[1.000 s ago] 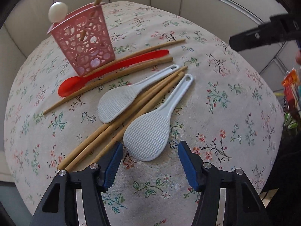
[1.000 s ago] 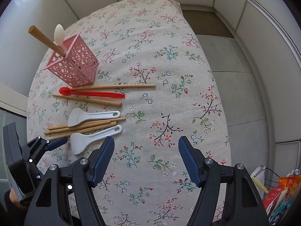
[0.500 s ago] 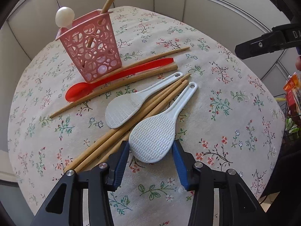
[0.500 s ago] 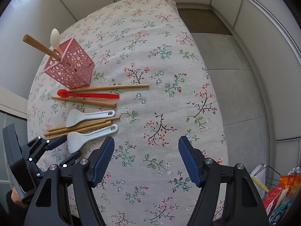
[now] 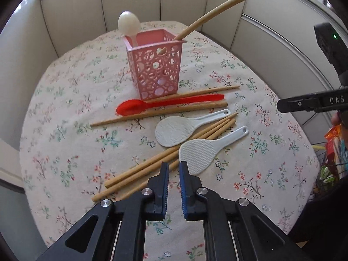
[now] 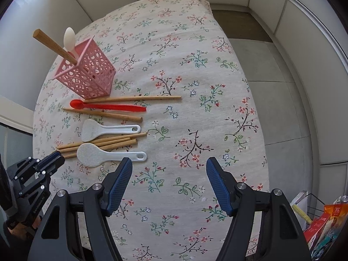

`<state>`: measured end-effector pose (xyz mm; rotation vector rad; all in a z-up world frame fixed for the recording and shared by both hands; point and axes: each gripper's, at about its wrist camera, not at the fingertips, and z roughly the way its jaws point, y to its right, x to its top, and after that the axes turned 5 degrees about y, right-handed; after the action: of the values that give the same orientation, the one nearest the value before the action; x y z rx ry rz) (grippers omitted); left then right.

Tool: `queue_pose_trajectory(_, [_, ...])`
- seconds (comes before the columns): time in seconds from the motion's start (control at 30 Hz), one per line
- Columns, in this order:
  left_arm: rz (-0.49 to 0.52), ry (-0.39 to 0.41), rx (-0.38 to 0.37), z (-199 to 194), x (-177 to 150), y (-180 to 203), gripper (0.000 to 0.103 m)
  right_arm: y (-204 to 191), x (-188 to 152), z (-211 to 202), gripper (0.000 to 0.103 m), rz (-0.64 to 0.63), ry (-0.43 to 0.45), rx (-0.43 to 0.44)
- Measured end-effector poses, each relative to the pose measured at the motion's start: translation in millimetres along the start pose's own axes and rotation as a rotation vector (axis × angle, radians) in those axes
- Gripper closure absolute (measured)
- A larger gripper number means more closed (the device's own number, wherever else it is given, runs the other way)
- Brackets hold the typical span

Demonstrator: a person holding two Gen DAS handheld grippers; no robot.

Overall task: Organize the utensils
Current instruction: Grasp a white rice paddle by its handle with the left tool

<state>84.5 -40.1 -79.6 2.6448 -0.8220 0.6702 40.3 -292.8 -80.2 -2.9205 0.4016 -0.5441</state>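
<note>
A pink perforated holder (image 5: 155, 69) (image 6: 87, 76) stands on the floral cloth with a white spoon (image 5: 129, 25) and a wooden stick (image 5: 208, 16) in it. In front lie a red spoon (image 5: 169, 104), two white rice paddles (image 5: 202, 152) (image 5: 176, 129) and several wooden chopsticks (image 5: 165, 158). My left gripper (image 5: 173, 169) is nearly shut, its jaws a narrow gap apart, empty, just in front of the near paddle's head and over the chopstick ends. It also shows in the right wrist view (image 6: 55, 159). My right gripper (image 6: 168, 182) is open and empty above the cloth, right of the paddles.
The table edge (image 6: 258, 130) drops to a tiled floor on the right. A wire basket with snack packets (image 6: 326, 217) stands at the lower right. White wall panels (image 5: 184, 2) close in behind the table.
My left gripper has closed from wide open to a narrow gap and pulled back and up; the near paddle lies on the cloth outside the jaws. The right gripper has hardly moved.
</note>
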Motion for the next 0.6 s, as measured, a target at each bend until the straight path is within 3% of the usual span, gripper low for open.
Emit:
queue_pose_trajectory(0.1, [-0.157,-0.057,-0.103,13.1,-2.1,-11.6,0.080,-2.2,-0.3,1.7,0.030,-0.010,-0.003,-0.005])
queue_pose_trajectory(0.3, [-0.325,-0.076,-0.151,36.2,-5.9,-20.9,0.080,-0.2,-0.6,2.0,0.030,-0.007,-0.007,-0.005])
queue_pose_trajectory(0.4, [-0.373,-0.067,-0.168,45.4,-6.7,-22.4,0.081,2.0,-0.3,2.6,0.030,-0.004,-0.010,-0.007])
queue_pose_trajectory(0.5, [-0.391,-0.038,-0.153,45.0,-4.7,-23.0,0.098,3.6,-0.6,2.9,0.030,-0.001,-0.012,-0.006])
queue_pose_trajectory(0.6, [-0.362,0.011,-0.118,31.4,2.8,-22.7,0.099,2.6,-0.7,3.2,0.030,-0.002,-0.012,0.000])
